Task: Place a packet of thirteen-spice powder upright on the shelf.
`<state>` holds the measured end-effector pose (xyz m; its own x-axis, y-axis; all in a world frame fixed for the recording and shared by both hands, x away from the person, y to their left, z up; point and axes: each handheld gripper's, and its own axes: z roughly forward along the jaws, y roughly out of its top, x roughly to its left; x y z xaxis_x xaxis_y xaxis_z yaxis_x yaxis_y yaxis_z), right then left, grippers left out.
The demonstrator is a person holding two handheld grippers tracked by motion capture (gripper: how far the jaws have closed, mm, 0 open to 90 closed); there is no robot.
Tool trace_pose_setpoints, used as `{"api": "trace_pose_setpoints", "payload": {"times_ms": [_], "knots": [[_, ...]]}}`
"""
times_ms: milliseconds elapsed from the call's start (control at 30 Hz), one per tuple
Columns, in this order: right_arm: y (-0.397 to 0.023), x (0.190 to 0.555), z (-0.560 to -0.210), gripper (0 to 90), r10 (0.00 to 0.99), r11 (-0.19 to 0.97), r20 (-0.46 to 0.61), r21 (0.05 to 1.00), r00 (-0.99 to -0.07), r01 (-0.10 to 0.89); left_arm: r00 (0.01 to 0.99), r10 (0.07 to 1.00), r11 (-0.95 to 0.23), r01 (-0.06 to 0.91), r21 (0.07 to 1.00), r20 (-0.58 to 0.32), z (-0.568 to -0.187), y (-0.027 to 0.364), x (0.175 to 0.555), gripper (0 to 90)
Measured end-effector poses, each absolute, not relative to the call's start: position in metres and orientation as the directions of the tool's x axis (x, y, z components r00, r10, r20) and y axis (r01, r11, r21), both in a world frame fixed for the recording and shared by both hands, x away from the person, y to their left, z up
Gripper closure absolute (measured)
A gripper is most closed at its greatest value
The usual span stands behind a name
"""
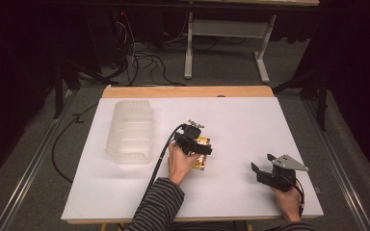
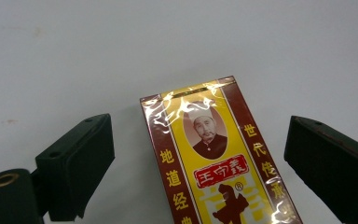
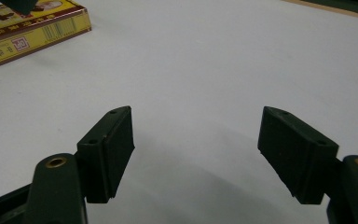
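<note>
A yellow and dark red box (image 1: 203,155) wrapped in shiny film lies flat near the middle of the white table top (image 1: 250,120). My left gripper (image 1: 198,145) hangs just above it, pointing down. In the left gripper view the box (image 2: 214,168) lies between the two black jaws of the left gripper (image 2: 198,144), with bare table on both sides of it and neither pad touching. My right gripper (image 1: 262,161) rests open near the front right of the table, nothing between the jaws of the right gripper (image 3: 196,140). The box (image 3: 23,32) sits far off at that view's upper left.
A clear ribbed plastic container (image 1: 131,131) stands on the left part of the table, left of the box. A black cable (image 1: 160,159) trails from the left gripper toward the front edge. A strip of bare wood (image 1: 188,91) runs along the table's far edge.
</note>
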<state>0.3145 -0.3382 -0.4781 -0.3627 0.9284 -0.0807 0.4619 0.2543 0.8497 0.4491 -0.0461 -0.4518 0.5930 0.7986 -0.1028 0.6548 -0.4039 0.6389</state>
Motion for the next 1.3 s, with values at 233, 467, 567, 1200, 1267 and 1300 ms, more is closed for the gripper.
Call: {"api": "trace_pose_setpoints", "payload": {"times_ms": [233, 467, 567, 1200, 1267, 1300], "knots": [[-0.338, 0.314, -0.478, 27.0, 0.928, 0.253, -0.080, 0.851, -0.363, 0.460, 0.580, 0.810, -0.403, 0.657, 0.637, -0.085, -0.460, -0.053, 0.452, 9.7], [-0.338, 0.314, -0.478, 27.0, 0.929, 0.253, -0.080, 0.851, -0.363, 0.460, 0.579, 0.812, -0.408, 0.656, 0.635, -0.078, -0.464, -0.055, 0.453, 12.3], [-0.338, 0.314, -0.478, 27.0, 0.928, 0.253, -0.080, 0.852, -0.363, 0.459, 0.585, 0.807, -0.415, 0.652, 0.634, -0.074, -0.464, -0.056, 0.453, 14.4], [-0.338, 0.314, -0.478, 26.8, 0.929, 0.256, -0.083, 0.847, -0.361, 0.465, 0.614, 0.788, -0.458, 0.644, 0.613, -0.055, -0.463, -0.057, 0.450, 21.7], [-0.338, 0.315, -0.478, 26.8, 0.929, 0.257, -0.083, 0.847, -0.361, 0.465, 0.616, 0.786, -0.463, 0.645, 0.608, -0.055, -0.463, -0.056, 0.450, 22.5], [-0.338, 0.314, -0.478, 26.8, 0.929, 0.257, -0.084, 0.847, -0.362, 0.464, 0.617, 0.784, -0.465, 0.648, 0.603, -0.058, -0.462, -0.055, 0.451, 22.9]]}}
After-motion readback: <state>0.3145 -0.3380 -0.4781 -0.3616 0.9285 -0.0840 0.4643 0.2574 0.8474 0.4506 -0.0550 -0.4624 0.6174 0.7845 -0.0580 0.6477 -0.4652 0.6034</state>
